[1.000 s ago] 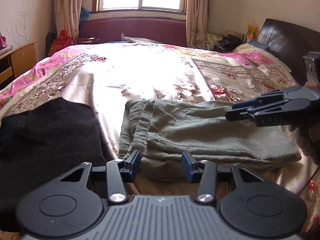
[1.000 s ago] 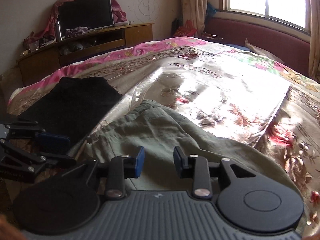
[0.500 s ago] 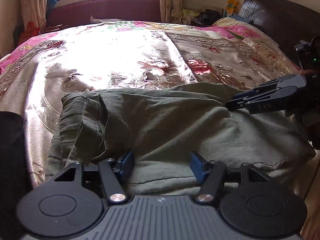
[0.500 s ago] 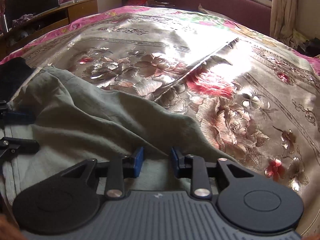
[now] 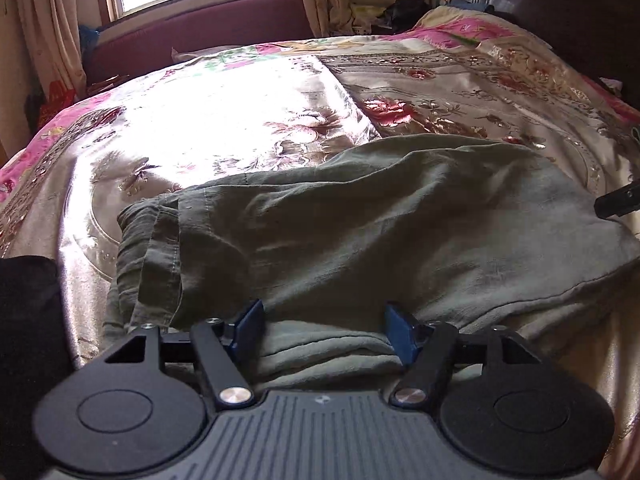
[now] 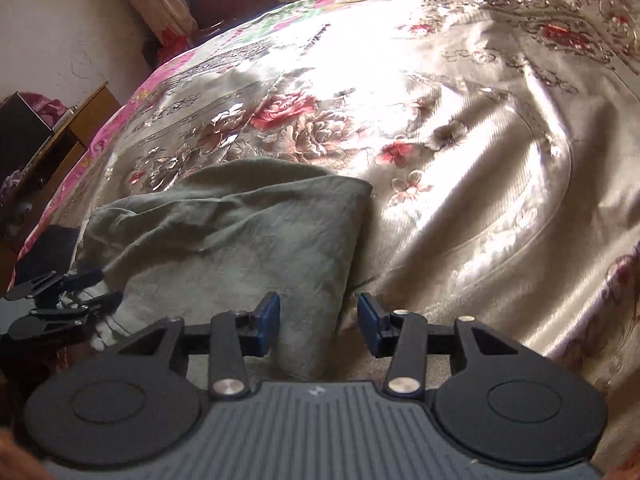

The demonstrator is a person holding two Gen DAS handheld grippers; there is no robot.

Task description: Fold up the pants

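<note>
Right gripper point(image 6: 319, 322) low over near edge of bed, jaws apart, just been opening; blue pads point(image 6: 267, 322) not pressing cloth. Folded olive pants point(image 6: 240, 236) on floral satin bedspread point(image 6: 460, 140), right-hand folded edge lying between the jaws. Left gripper point(image 6: 80, 296) at far left, at the pants' other end. Wooden cabinet point(image 6: 76, 128) beyond bed.
</note>
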